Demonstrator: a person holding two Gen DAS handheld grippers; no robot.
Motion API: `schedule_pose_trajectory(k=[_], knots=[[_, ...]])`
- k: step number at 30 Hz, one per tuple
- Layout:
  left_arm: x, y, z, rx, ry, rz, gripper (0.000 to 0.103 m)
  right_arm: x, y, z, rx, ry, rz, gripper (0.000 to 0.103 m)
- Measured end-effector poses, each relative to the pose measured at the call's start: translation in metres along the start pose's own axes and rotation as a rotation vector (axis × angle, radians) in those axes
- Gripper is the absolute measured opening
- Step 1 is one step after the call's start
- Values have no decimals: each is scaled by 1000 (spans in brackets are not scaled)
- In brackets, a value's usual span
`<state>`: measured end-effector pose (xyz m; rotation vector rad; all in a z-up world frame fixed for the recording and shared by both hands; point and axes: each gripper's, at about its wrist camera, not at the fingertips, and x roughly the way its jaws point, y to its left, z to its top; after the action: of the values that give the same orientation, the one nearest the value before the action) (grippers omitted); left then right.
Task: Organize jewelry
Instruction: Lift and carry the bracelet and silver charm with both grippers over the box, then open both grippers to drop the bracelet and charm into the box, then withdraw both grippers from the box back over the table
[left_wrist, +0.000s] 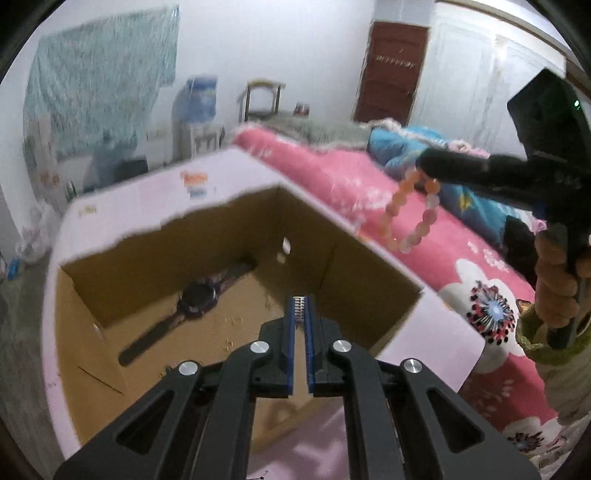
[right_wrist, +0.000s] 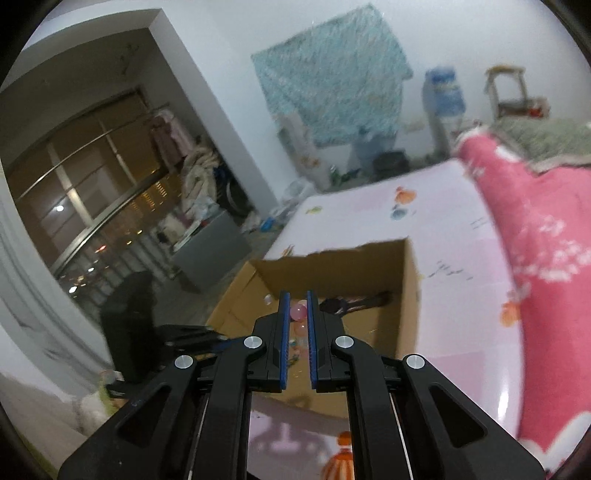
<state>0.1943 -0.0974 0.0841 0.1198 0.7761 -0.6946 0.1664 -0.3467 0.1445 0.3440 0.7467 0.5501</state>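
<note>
The left claw (left_wrist: 302, 308) hovers over an open cardboard box (left_wrist: 110, 280) and is clenched on a small silvery ridged piece (left_wrist: 299, 309), too small and too far between the blue pads to identify beyond a coil-like or chain-like shape. On the box floor lies a dark wristwatch (left_wrist: 194, 299), its strap blurred at both ends and partly in the shadow of the far wall; a few tiny gold specks (left_wrist: 229, 343) near it cannot be made out. The right claw (left_wrist: 430, 166), seen from the left wrist as a smeared dark shape, is clamped on a beaded bracelet (left_wrist: 410, 218) of orange and pale pink beads that dangles over the pink floral bedspread (left_wrist: 436, 258) beside the box; the hand (left_wrist: 557, 288) on its handle is cut off by the lens edge. In the right wrist view the right claw (right_wrist: 297, 306) shows only one pink bead (right_wrist: 298, 313) pinched between its pads, the remaining beads hidden behind the fingers and blurred below. There the box (right_wrist: 410, 295) sits on a pale pink printed surface (right_wrist: 461, 325), the watch (right_wrist: 347, 305) half hidden behind the claw, and the left claw (right_wrist: 192, 334) is only a dark blur at the left.
</note>
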Motion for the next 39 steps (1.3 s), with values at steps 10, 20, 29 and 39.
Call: schedule_pose_trajectory(k=[10,20,29,39], knots=[[50,25,-15,-111,176,-40,4,88,-16,-19,13,297,-126,12],[15,34,-16,-157,87,-32,18,42,-17,-16,2,184,-217,29],[-79,67,-32,-262,-145,170,92,19,-62,-35,243,91,-262,66],[-32,121,-84,-670,76,18,97,62,-55,-57,300,264,-192,69]])
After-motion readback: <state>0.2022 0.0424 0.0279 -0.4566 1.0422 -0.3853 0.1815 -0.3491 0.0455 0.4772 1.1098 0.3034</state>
